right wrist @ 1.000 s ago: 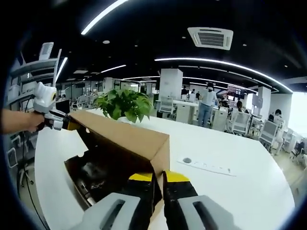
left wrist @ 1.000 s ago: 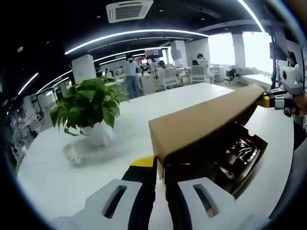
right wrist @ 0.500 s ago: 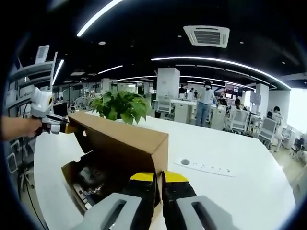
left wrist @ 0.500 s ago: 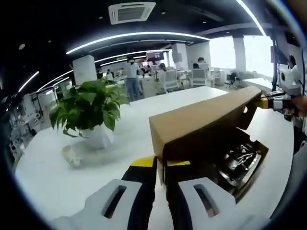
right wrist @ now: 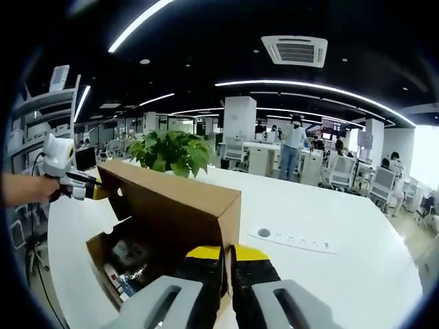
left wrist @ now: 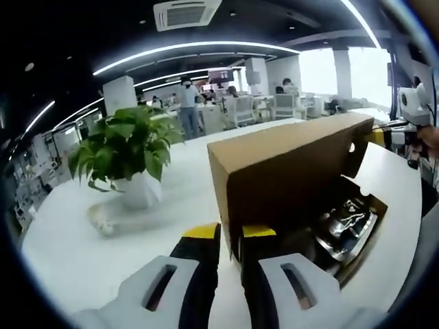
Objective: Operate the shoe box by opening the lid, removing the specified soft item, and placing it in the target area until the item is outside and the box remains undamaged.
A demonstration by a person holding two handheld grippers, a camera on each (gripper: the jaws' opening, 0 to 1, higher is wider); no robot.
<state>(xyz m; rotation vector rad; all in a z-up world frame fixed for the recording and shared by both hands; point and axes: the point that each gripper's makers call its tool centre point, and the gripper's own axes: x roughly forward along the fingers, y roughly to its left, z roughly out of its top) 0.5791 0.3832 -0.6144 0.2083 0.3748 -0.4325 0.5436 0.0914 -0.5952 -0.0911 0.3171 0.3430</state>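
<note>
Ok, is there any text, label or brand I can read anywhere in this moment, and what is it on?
None can be read.
Flat white strip on the white table: dark marks, too small.
Contents of the brown cardboard shoe box: pale markings, blurred.
Distant wall screens: too far.

Bright ceiling light strips (right wrist: 137, 24), window glare (left wrist: 319, 68), dark ceiling, strong fisheye bending, edges soft.
</note>
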